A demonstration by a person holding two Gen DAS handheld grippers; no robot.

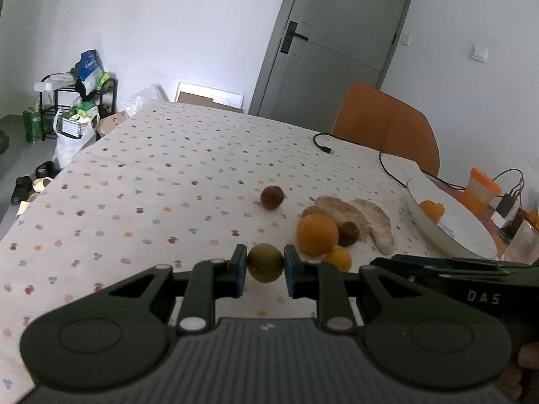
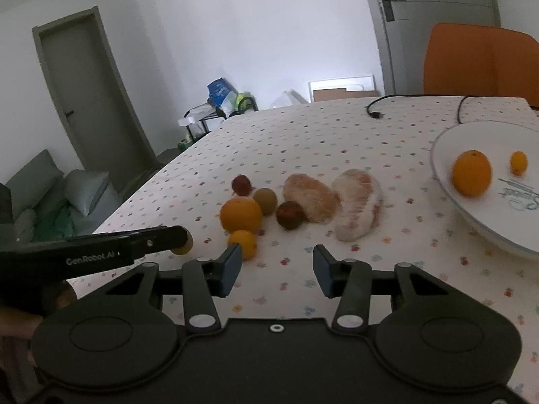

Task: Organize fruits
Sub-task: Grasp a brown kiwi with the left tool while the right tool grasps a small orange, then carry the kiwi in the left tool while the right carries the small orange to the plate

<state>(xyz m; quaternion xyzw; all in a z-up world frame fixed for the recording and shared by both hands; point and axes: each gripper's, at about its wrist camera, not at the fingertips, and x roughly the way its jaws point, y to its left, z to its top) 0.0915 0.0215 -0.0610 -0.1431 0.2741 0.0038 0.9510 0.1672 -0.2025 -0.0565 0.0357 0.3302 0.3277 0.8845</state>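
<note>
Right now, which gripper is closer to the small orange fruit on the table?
Right. The right gripper is open just in front of the small orange fruit; the left gripper is beside it, clamping a green fruit.

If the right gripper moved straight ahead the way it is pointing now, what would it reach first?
Most likely the dark reddish-brown fruit, which sits roughly on the centre line of the open right gripper. The small orange lies by the left finger and might be brushed first; depth is hard to judge here.
</note>
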